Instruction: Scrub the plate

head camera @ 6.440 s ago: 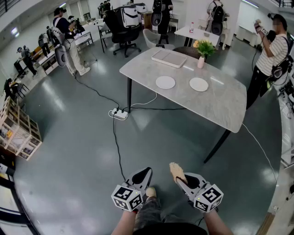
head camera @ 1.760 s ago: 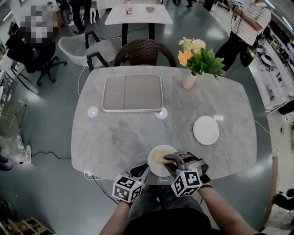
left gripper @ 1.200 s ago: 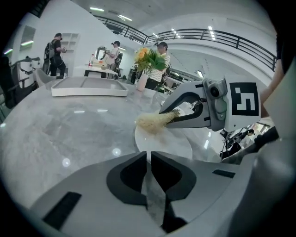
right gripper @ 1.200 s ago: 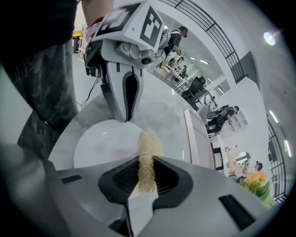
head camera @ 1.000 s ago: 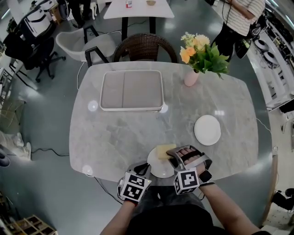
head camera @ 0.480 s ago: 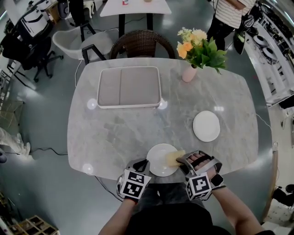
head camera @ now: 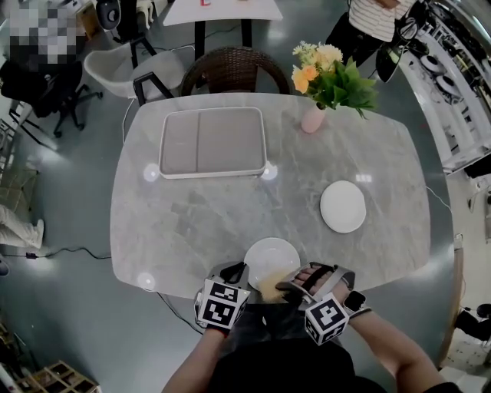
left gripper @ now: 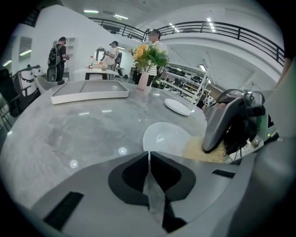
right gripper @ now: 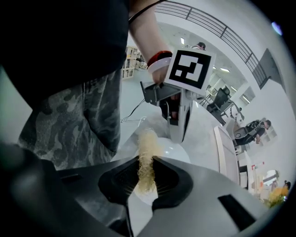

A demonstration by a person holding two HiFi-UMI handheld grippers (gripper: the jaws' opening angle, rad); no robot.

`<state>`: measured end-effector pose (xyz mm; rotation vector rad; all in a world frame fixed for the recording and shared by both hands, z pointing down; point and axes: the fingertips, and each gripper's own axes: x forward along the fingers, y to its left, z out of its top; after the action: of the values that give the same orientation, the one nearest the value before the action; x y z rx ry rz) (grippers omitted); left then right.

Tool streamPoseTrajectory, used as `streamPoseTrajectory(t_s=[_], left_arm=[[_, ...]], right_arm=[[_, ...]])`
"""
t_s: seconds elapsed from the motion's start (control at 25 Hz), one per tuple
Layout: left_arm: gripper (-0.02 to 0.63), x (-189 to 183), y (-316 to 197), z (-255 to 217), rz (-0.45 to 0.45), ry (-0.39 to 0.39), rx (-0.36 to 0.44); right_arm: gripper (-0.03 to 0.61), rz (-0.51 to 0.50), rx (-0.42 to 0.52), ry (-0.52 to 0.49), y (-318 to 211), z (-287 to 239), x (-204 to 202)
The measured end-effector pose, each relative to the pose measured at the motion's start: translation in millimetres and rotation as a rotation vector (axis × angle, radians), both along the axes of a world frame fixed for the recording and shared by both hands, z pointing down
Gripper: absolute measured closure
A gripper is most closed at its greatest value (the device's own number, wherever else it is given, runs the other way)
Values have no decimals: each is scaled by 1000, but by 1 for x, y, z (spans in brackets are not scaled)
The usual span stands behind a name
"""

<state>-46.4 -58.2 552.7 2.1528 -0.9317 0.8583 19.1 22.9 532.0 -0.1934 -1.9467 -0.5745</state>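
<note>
A white plate (head camera: pixel 270 256) lies at the near edge of the marble table (head camera: pixel 192 222). My left gripper (head camera: pixel 235 271) is shut, its tips pinched on the plate's near-left rim (left gripper: pixel 165 137). My right gripper (head camera: pixel 287 285) is shut on a yellow fibrous scrubber (head camera: pixel 270 286), which rests on the plate's near rim. In the right gripper view the scrubber (right gripper: pixel 147 149) stands up between the jaws over the plate (right gripper: pixel 170 152), with the left gripper (right gripper: pixel 178 132) just beyond. In the left gripper view the scrubber (left gripper: pixel 202 151) lies right of the plate under the right gripper (left gripper: pixel 230 121).
A second white plate (head camera: pixel 343 206) sits to the right. A grey tray (head camera: pixel 212 142) lies at the far left and a pink vase of flowers (head camera: pixel 313 117) at the far right. A wicker chair (head camera: pixel 234 73) stands behind the table. A person (head camera: pixel 372 19) stands beyond.
The right gripper has pulled the scrubber from the plate's right rim to its near edge, towards me. The left gripper has stayed at the plate's near-left rim.
</note>
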Motion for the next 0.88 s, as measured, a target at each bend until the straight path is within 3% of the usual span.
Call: streamPoseTrajectory(t_s=[0.16, 0.36, 0.64, 0.88], left_arm=[[589, -3, -5, -5, -21, 14, 29], [589, -30, -19, -20, -109, -15, 130], [589, -48, -13, -16, -171, -16, 113], [589, -33, -1, -10, -102, -33, 83]], right_arm=[[505, -44, -60, -40, -3, -1, -21], [505, -53, -34, -52, -34, 0, -38], [505, 4, 9, -73, -76, 4, -51], [505, 84, 79, -95, -117, 7, -57]])
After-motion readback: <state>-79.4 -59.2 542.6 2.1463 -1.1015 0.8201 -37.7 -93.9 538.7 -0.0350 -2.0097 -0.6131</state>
